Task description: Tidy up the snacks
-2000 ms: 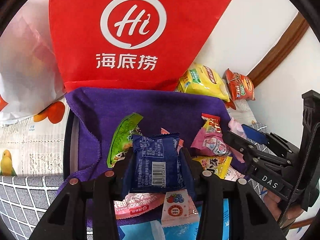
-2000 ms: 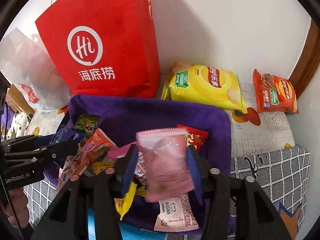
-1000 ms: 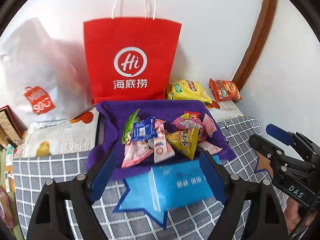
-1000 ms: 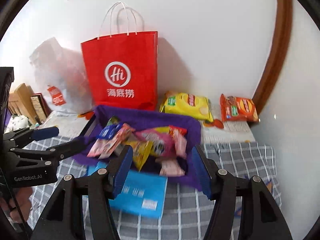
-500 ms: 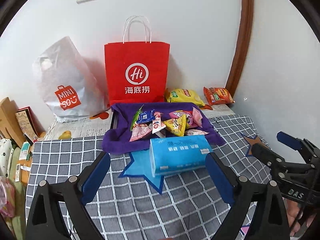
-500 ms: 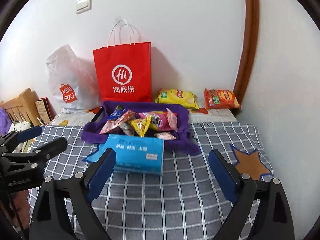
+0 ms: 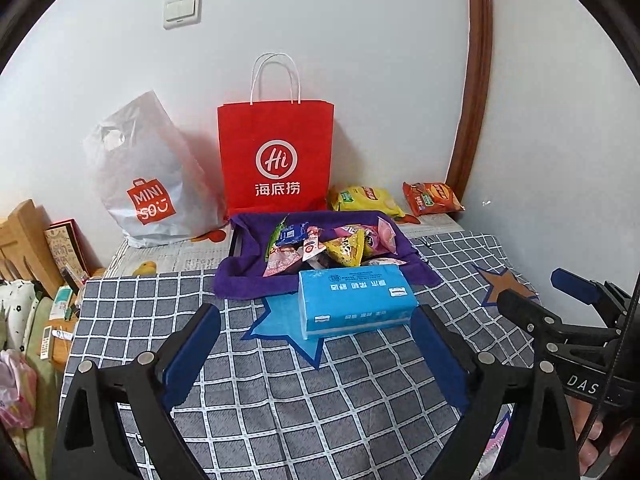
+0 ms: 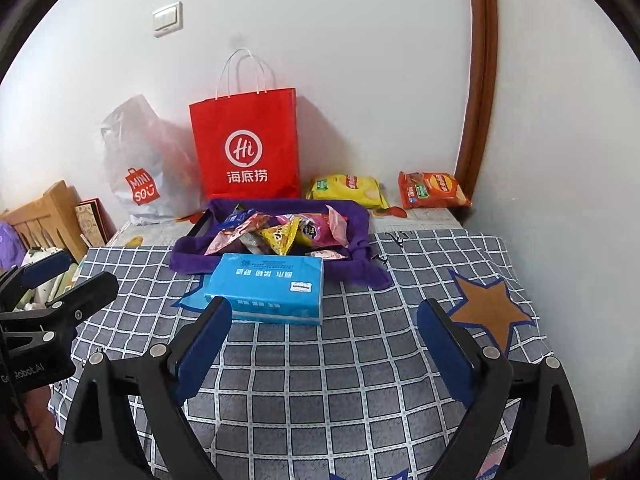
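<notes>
The left claw (image 7: 316,322) is gaping wide, holding nothing. The right claw (image 8: 326,316) is gaping wide too, holding nothing. The snacks (image 7: 332,246) are lying piled on a purple cloth (image 7: 248,280), well ahead of both claws, just past a blue pack (image 7: 354,300).

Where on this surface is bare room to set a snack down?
Bare checked cloth lies between the blue tissue pack and both grippers, and right of the pack around the brown star. The purple tray is heaped with snacks; the strip by the wall holds bags and chip packets.
</notes>
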`<state>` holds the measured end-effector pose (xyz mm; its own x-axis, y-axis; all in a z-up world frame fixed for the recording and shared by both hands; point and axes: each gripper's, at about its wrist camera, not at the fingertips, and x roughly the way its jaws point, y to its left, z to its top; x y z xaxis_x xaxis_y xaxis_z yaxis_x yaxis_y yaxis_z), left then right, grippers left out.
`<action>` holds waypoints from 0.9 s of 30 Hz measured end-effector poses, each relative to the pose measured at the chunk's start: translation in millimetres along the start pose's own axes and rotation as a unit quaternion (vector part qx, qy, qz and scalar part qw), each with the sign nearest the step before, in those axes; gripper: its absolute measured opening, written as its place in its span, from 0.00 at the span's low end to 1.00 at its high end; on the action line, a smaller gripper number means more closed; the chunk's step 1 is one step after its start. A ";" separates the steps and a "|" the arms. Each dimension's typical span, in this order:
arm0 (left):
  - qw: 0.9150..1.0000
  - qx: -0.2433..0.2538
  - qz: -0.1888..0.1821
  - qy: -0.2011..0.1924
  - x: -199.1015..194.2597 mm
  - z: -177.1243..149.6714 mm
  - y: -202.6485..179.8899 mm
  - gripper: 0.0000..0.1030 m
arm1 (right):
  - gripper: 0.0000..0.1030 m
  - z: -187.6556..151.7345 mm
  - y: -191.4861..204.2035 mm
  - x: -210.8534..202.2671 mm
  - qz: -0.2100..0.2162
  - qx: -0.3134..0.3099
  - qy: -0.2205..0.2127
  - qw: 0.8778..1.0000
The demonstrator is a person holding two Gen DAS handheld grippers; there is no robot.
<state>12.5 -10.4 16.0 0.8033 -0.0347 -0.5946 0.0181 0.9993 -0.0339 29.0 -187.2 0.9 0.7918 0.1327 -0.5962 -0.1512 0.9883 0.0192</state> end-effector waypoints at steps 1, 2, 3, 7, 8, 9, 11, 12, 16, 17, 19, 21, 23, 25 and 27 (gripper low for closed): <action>1.000 0.001 0.000 0.000 -0.4 -0.1 -0.6 0.93 | 0.90 -0.2 0.5 -0.7 0.000 0.000 0.000 1.000; 1.000 0.002 0.000 0.000 -1.4 -0.2 -1.4 0.93 | 0.90 -0.2 0.9 -1.3 0.000 -0.001 -0.001 1.000; 1.000 0.002 0.001 0.000 -1.6 0.3 -1.9 0.93 | 0.90 -0.5 0.9 -1.9 0.000 -0.001 -0.001 1.000; 1.000 0.004 0.004 -0.001 -2.7 1.3 -1.5 0.93 | 0.90 -0.7 0.0 -3.4 -0.001 0.002 -0.004 1.000; 1.000 0.004 0.004 0.000 -2.9 1.5 -1.1 0.93 | 0.90 -1.0 -0.7 -3.6 0.000 0.003 -0.004 1.000; 1.000 0.003 0.002 0.000 -2.7 1.6 -1.0 0.93 | 0.90 -1.0 -0.5 -3.8 0.000 0.003 -0.004 1.000; 1.000 0.001 0.001 0.001 -2.5 1.2 -0.3 0.93 | 0.90 -1.4 -0.1 -3.3 0.001 0.002 -0.004 1.000; 1.000 0.001 0.002 0.002 -1.9 1.1 -0.6 0.93 | 0.90 -1.6 0.3 -3.1 0.001 0.001 -0.004 1.000; 1.000 0.002 0.003 0.004 -1.7 0.1 -1.9 0.93 | 0.90 -1.5 0.4 -3.0 0.000 0.001 -0.004 1.000; 1.000 0.003 0.003 0.005 -1.6 0.0 -2.2 0.93 | 0.90 -1.6 0.3 -2.9 0.000 0.001 -0.004 1.000; 1.000 0.003 0.003 0.005 -1.2 0.1 -2.4 0.93 | 0.90 -1.6 -0.3 -2.9 0.000 0.002 -0.005 1.000; 1.000 0.004 0.003 0.005 -1.4 0.2 -2.7 0.93 | 0.90 -2.1 -1.6 -3.3 0.000 0.004 -0.006 1.000; 1.000 0.003 0.003 0.004 -1.5 0.3 -2.8 0.93 | 0.90 -2.4 -2.4 -4.0 0.001 0.005 -0.007 1.000; 1.000 0.003 0.004 0.005 -1.6 0.2 -3.0 0.93 | 0.90 -2.8 -3.1 -4.9 0.002 0.006 -0.008 1.000; 1.000 0.004 0.004 0.004 -1.5 0.5 -2.4 0.93 | 0.90 -2.6 -3.1 -5.3 0.002 0.006 -0.008 1.000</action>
<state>11.6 -12.8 17.4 0.7981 -0.0262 -0.6019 0.0158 0.9996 -0.0225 23.8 -191.1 1.9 0.8007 0.1377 -0.5830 -0.1476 0.9886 0.0307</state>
